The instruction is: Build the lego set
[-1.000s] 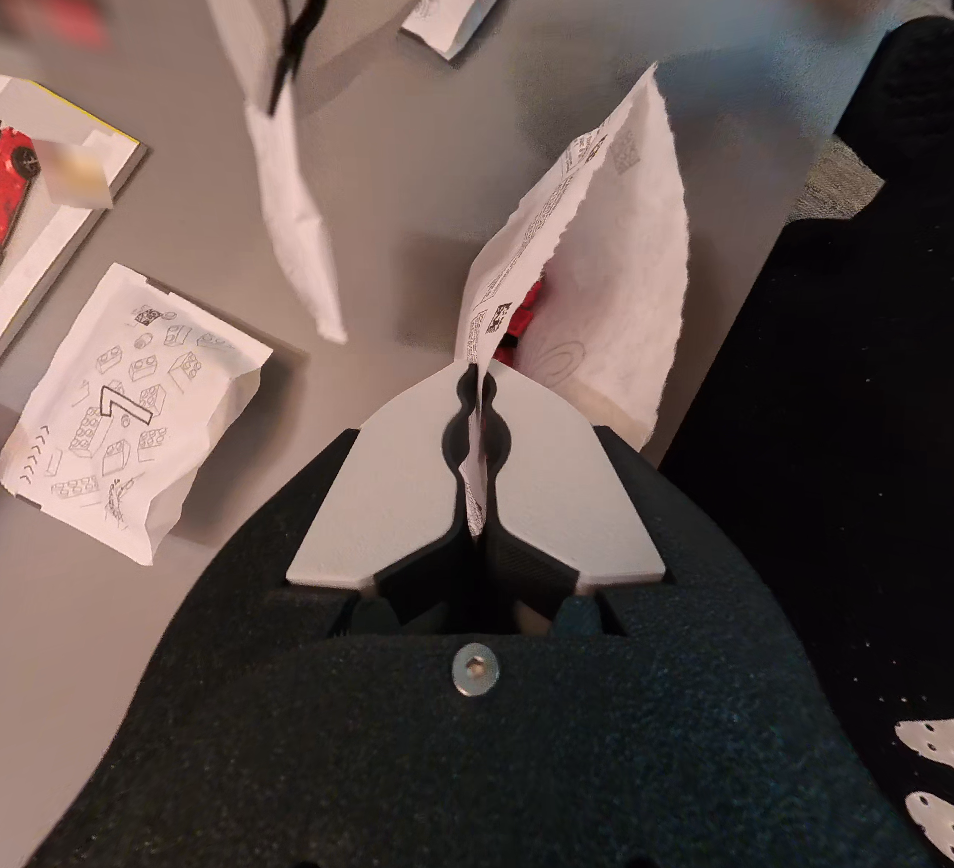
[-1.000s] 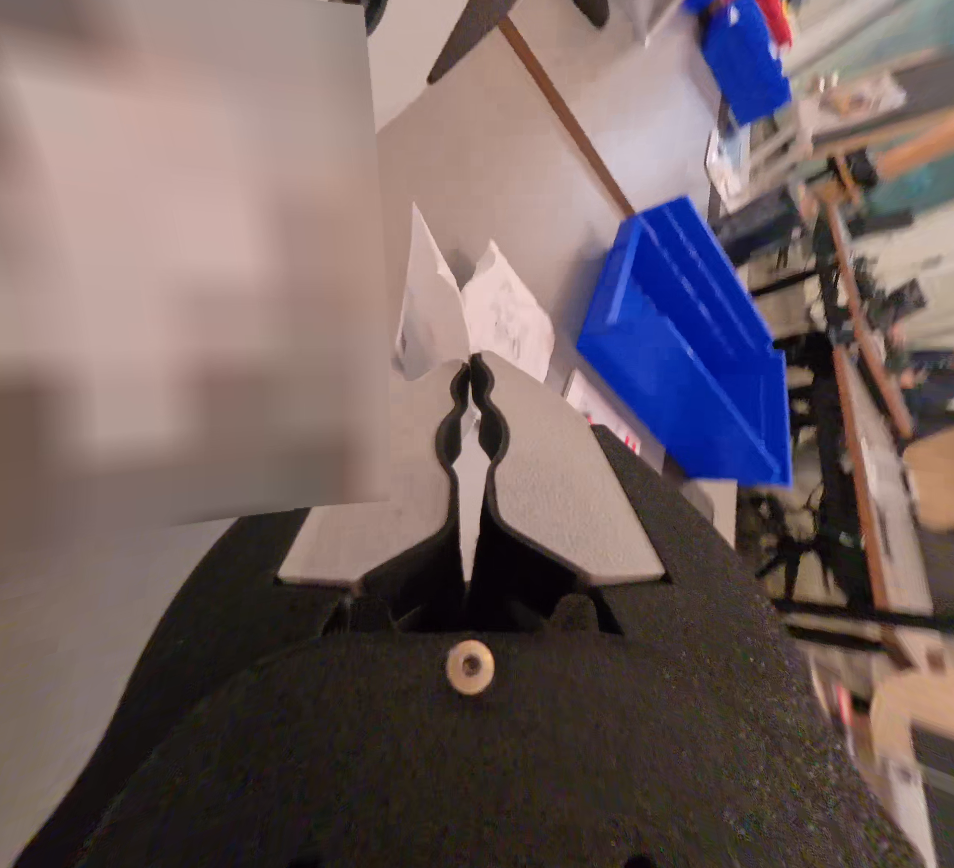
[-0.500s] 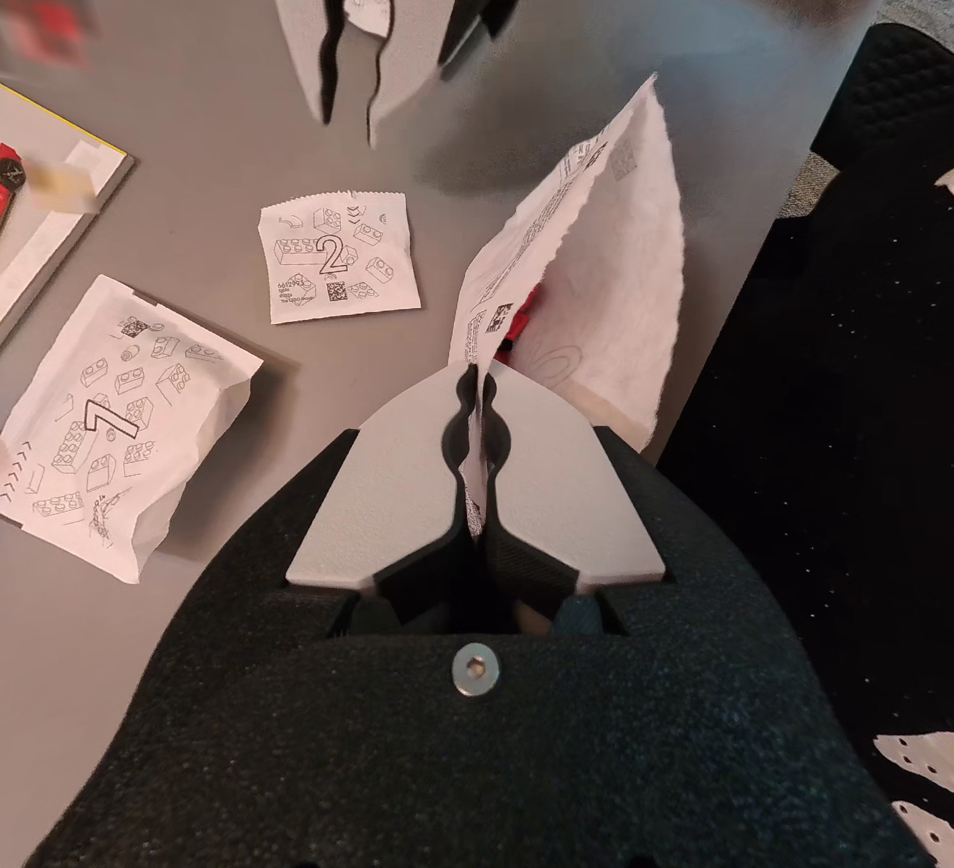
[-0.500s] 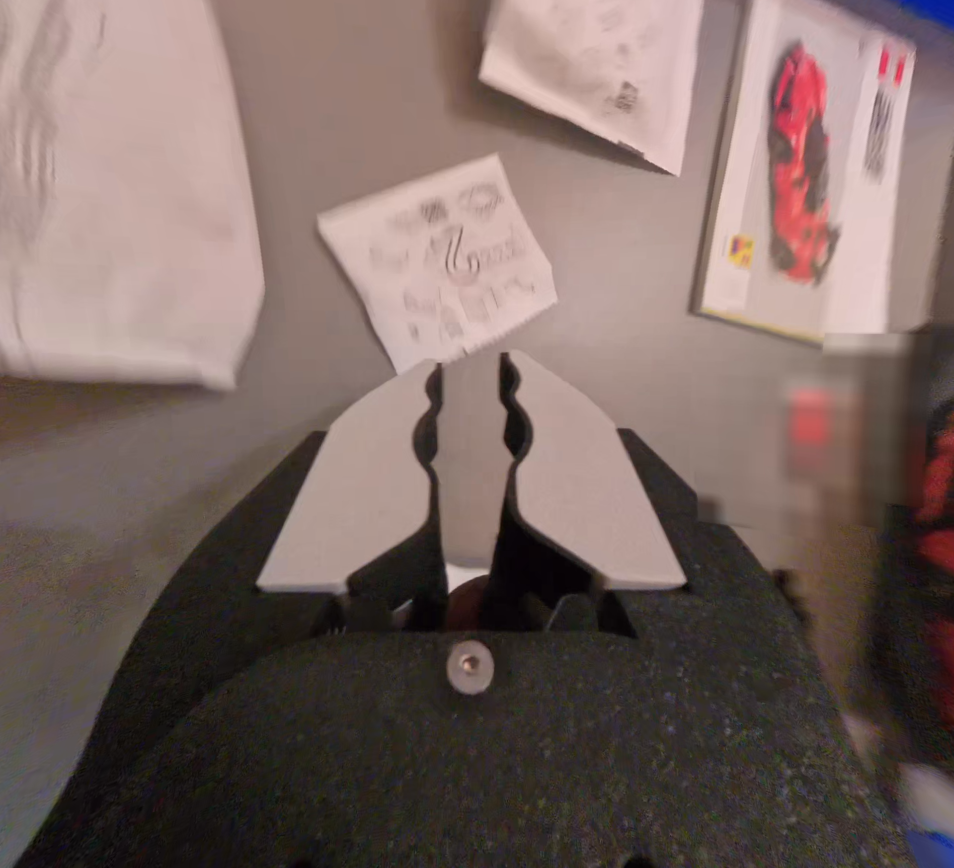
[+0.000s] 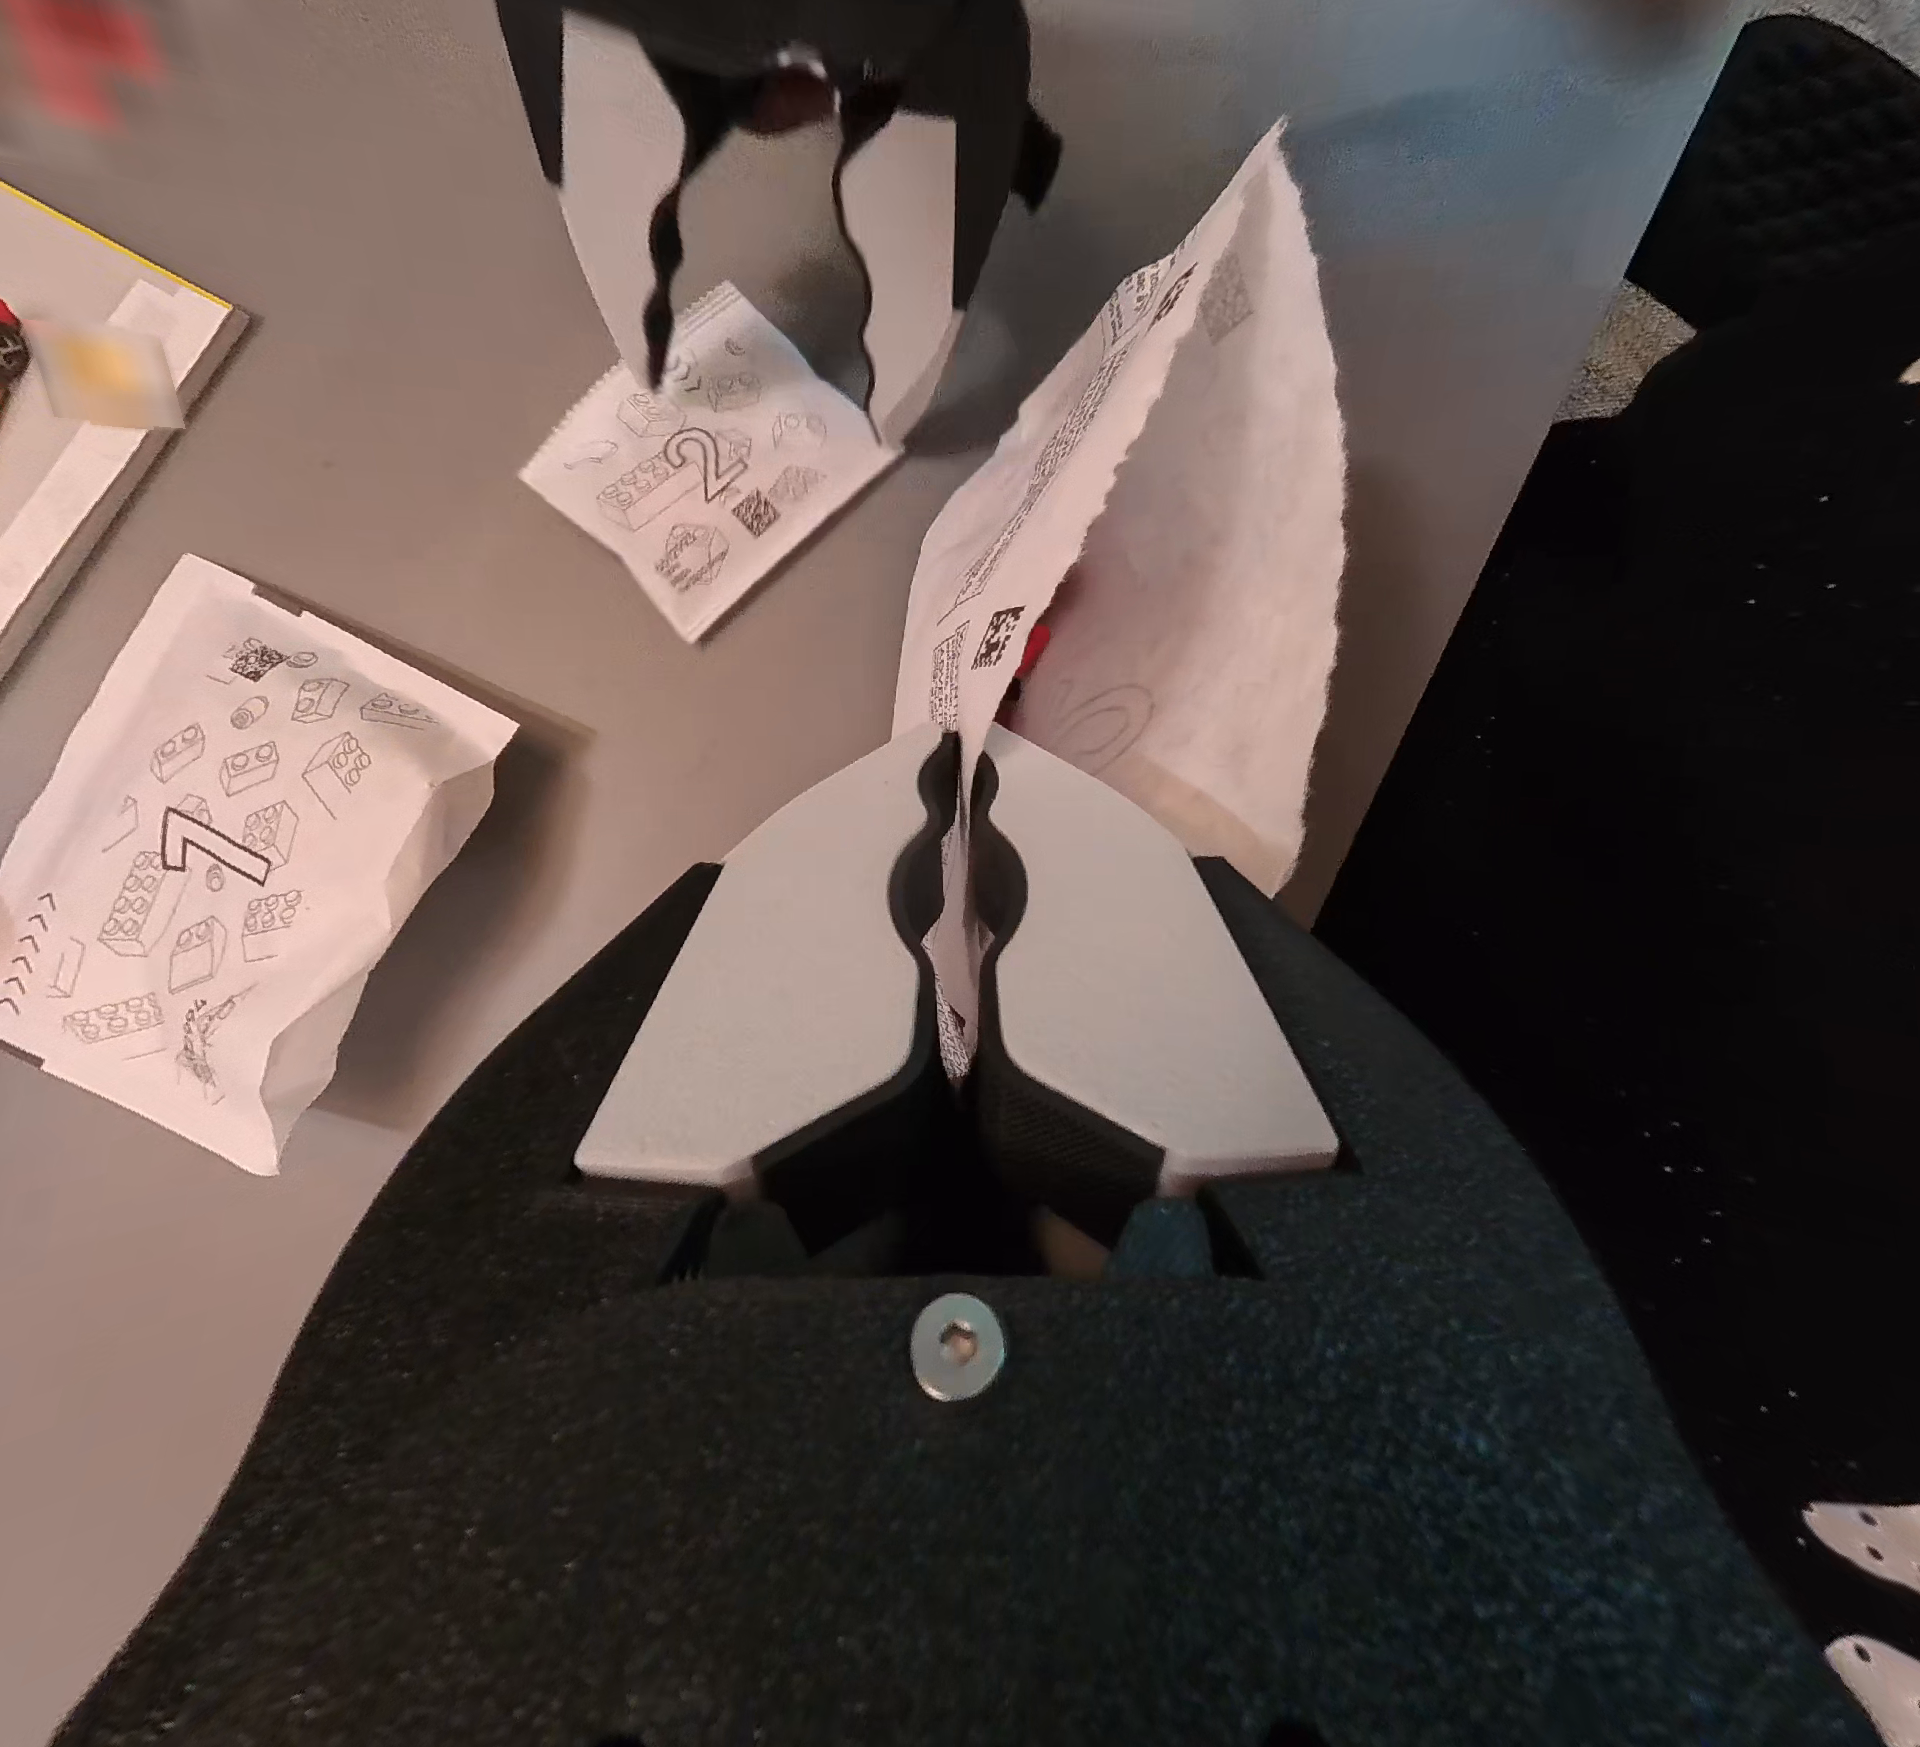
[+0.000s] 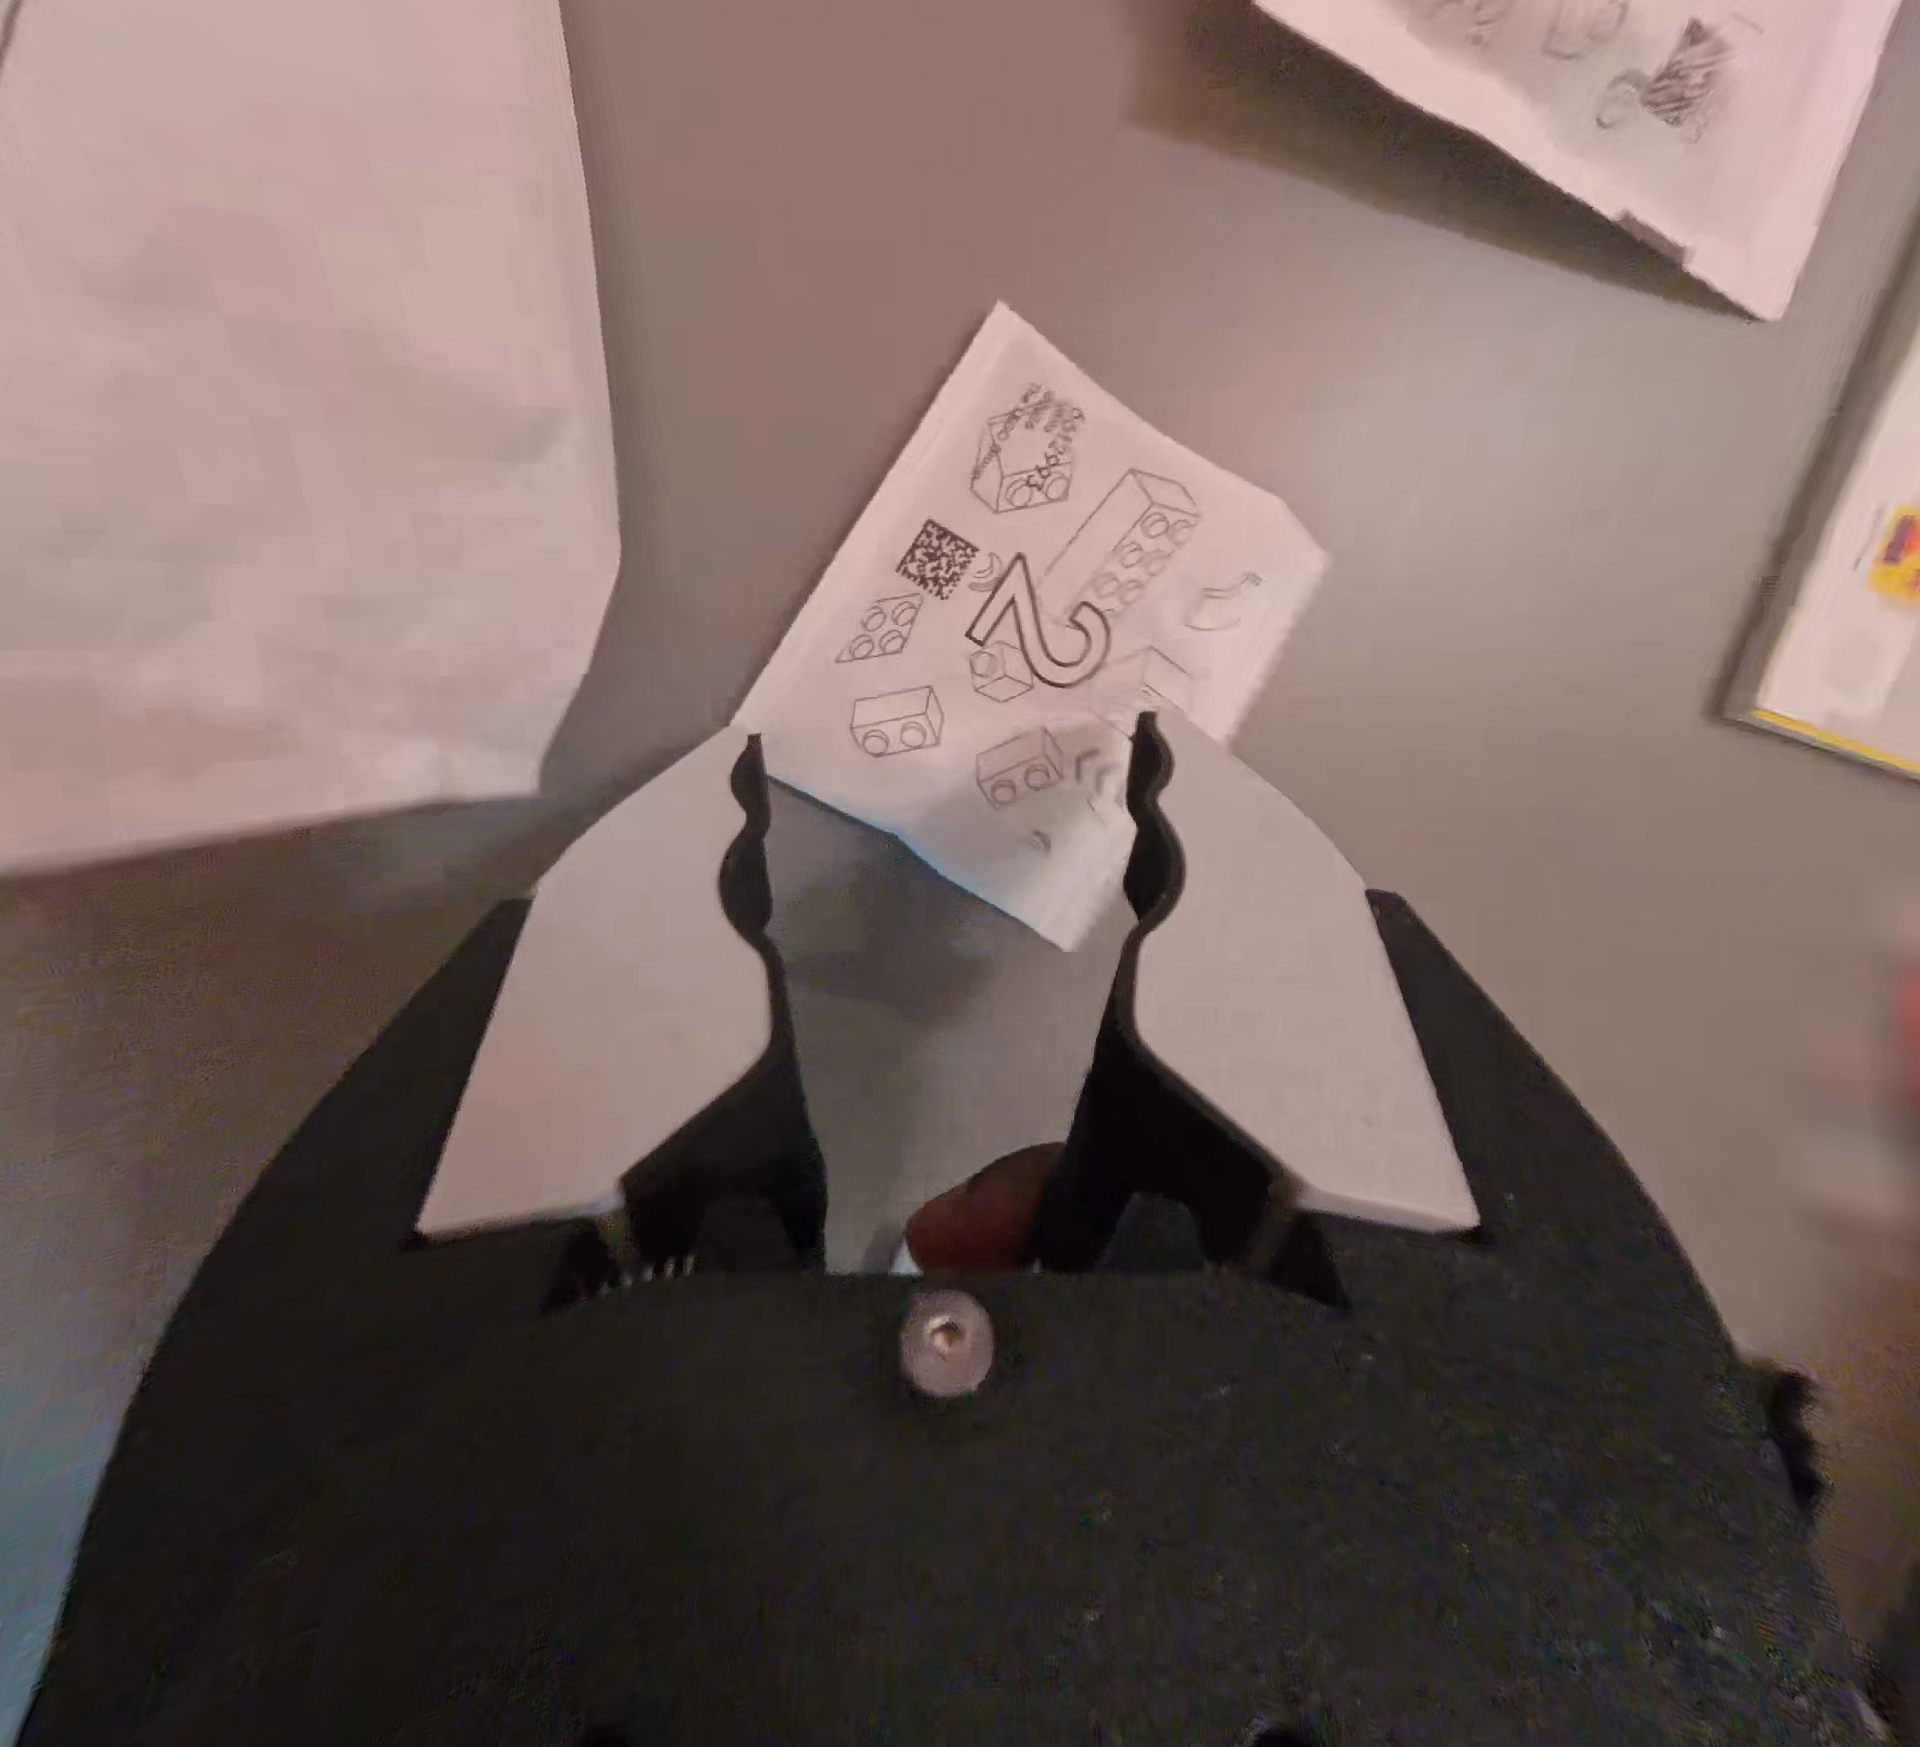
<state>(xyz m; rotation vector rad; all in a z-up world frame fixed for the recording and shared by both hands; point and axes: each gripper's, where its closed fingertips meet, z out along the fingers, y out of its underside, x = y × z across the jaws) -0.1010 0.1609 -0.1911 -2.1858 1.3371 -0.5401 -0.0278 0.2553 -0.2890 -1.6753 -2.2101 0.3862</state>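
Torn bag (image 5: 1195,554): white matt paper, fibrous ragged edge. Small packet (image 6: 1039,617): thin white paper, printed. Desk (image 5: 416,450): smooth matt grey. Left tongs (image 5: 954,747): grey matt plastic fingers (image 5: 810,949), grainy black body, shiny metal screw (image 5: 957,1362).

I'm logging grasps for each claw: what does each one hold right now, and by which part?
Left claw: shut on the torn-open white paper bag, pinching one wall at its opening. Right claw: open, holding nothing.

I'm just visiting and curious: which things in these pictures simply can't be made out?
- Contents of the torn white paper bag clamped in the left gripper: left wrist view, only a red sliver shows behind its flap.
- Yellow-edged booklet: cut off by both views' edges.
- Large white sheet: right wrist view, blurred.
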